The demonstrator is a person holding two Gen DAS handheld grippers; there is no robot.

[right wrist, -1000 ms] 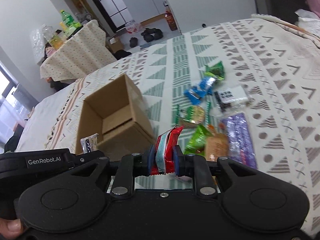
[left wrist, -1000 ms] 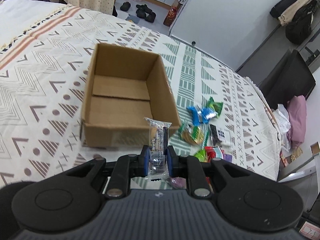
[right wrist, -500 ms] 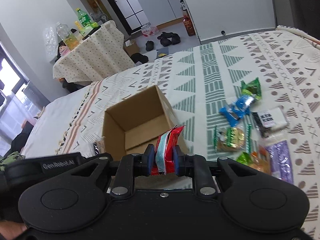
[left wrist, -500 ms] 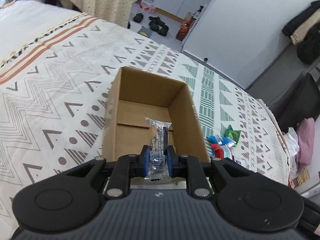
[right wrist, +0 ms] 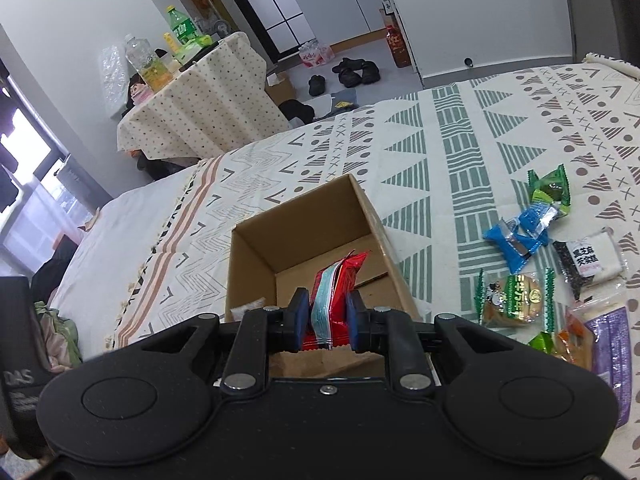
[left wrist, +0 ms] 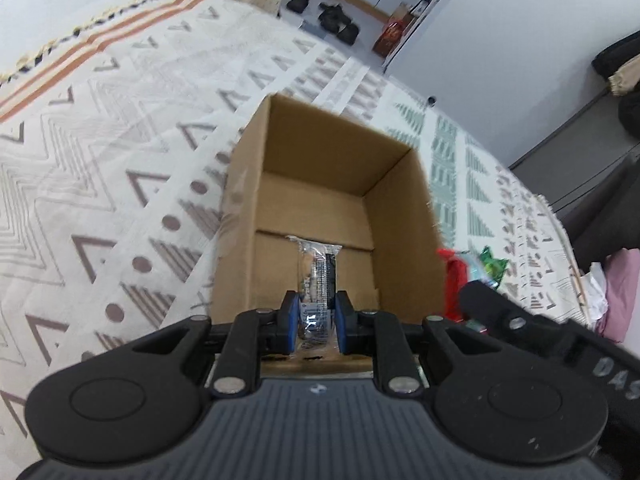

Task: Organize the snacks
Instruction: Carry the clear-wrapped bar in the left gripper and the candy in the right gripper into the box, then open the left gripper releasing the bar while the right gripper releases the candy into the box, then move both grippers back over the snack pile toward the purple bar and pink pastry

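Observation:
An open cardboard box (left wrist: 400, 216) stands on the patterned bedspread; it also shows in the right wrist view (right wrist: 256, 256). My left gripper (left wrist: 316, 324) is shut on a clear-wrapped dark snack (left wrist: 318, 276) and holds it over the box's near edge. My right gripper (right wrist: 329, 322) is shut on a red and light-blue snack packet (right wrist: 336, 284), also over the box's near edge. The red packet (left wrist: 454, 284) and the right gripper body show at the right of the left wrist view.
Loose snacks lie on the bedspread right of the box: a blue packet (right wrist: 520, 236), a green packet (right wrist: 550, 190), a black-and-white packet (right wrist: 588, 262), a burger-print packet (right wrist: 514, 300) and a purple packet (right wrist: 610, 344). A cloth-covered table (right wrist: 200, 108) with bottles stands beyond the bed.
Both grippers have moved toward the box with their snacks and now hang over its near edge; the box looks larger and more central in both views.

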